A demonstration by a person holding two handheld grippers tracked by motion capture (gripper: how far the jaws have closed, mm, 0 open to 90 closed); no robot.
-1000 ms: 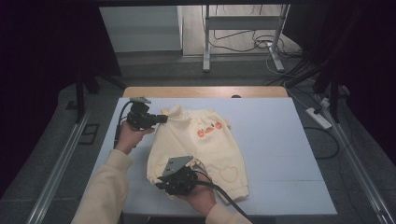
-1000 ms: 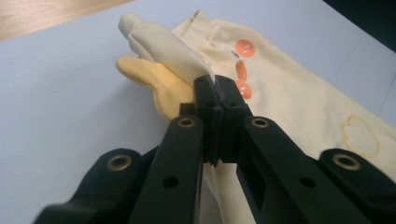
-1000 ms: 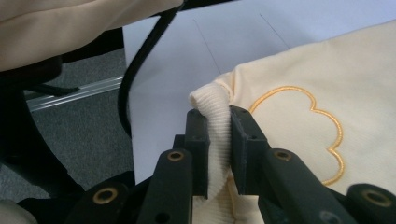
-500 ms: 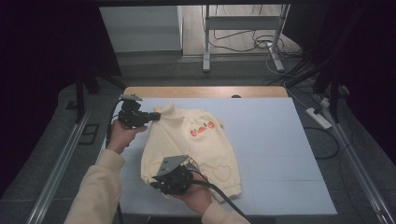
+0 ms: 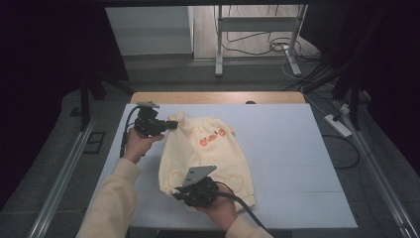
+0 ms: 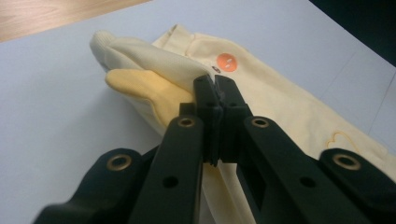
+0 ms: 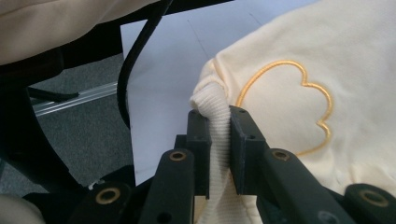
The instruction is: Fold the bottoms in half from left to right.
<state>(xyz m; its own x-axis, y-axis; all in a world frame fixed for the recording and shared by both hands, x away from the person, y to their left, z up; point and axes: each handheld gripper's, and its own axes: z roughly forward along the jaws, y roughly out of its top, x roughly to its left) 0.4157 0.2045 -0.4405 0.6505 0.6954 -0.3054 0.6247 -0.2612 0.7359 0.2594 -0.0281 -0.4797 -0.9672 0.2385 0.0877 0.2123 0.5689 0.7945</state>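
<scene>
A pale yellow sweatshirt point(image 5: 208, 153) with an orange face print and outlined hearts lies on the light mat point(image 5: 297, 163). My left gripper point(image 5: 171, 125) is at its far left corner, shut on a fold of fabric near the neck. In the left gripper view the jaws meet on the yellow cloth point(image 6: 154, 88), left gripper point(image 6: 215, 88). My right gripper point(image 5: 177, 194) is at the near left hem. In the right gripper view the ribbed hem point(image 7: 215, 135) is pinched between the jaws, right gripper point(image 7: 219, 119), beside a stitched heart point(image 7: 285, 107).
The mat's right half is bare. A wooden table edge point(image 5: 218, 97) runs along the back. On the floor are a metal rail point(image 5: 64, 168) at the left, a stand point(image 5: 218, 49) behind and a power strip point(image 5: 339, 124) at the right.
The sweatshirt has slid a little to the left across the mat, held at both corners. Both grippers kept their hold.
</scene>
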